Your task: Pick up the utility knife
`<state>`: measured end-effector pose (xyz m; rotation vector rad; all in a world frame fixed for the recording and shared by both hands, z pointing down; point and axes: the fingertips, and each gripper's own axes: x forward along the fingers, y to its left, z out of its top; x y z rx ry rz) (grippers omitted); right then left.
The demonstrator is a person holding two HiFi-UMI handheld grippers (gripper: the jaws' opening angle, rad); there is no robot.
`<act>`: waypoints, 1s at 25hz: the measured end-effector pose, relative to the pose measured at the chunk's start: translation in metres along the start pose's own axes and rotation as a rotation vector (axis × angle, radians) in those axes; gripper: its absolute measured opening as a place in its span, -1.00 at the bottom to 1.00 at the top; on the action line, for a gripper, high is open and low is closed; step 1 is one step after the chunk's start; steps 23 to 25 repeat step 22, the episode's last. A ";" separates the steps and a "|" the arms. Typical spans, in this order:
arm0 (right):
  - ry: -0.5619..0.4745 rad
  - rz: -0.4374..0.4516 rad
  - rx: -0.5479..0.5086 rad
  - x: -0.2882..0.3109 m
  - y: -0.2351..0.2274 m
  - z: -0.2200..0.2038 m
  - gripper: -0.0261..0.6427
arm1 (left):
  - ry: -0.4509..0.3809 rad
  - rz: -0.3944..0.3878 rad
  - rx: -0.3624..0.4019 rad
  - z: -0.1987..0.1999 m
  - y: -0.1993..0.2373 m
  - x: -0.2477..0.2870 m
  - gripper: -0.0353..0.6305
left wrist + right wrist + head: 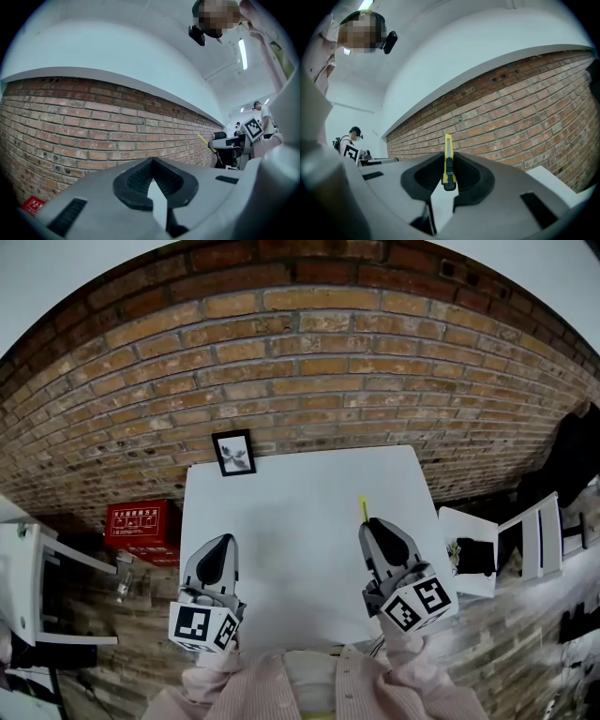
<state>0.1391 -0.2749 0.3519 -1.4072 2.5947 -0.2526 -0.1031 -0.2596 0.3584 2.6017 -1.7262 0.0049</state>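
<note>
Since the knife (364, 509) is a slim yellow plastic stick, it should be light and stiff, with smooth flanks that could swivel in a pinch. The thicker body by the black part looks the safest hold, away from the blade end.

From the head view, the knife juts out of the right tongs (373, 524) toward 12 o'clock. It sits at about 4 o'clock of the white tabletop (281, 512) and seems lifted clear of it. The left tongs (223, 542) hang at 7 o'clock, well apart from the knife. A frame (233, 453) stands at the tabletop's 11 o'clock corner, the only other thing on it, so the middle is open room. The near edge lies just under both hands. The right edge runs near the knife at 3 o'clock, with a chair (539, 521) beyond.

From the left gripper view, the left tongs' pads meet at the tip with nothing between them. A brick wall (93, 126) fills the space ahead, and the knife (202, 139) shows small at 3 o'clock.

From the right gripper view, the right tongs are clamped on the knife (448, 161), which stands on edge between the pads. Its black part sits inside the grip and a good length of yellow reaches beyond the tips. That overhang could let it tip, I judge. Ahead is only wall, with nothing close.
</note>
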 end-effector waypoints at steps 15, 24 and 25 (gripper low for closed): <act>0.010 0.013 -0.024 0.002 0.001 0.000 -0.73 | 0.019 0.013 0.002 -0.004 0.001 0.001 -0.91; 0.013 0.015 -0.031 0.003 0.003 -0.001 -0.73 | 0.024 0.015 -0.004 -0.007 0.002 0.001 -0.91; 0.013 0.015 -0.031 0.003 0.003 -0.001 -0.73 | 0.024 0.015 -0.004 -0.007 0.002 0.001 -0.91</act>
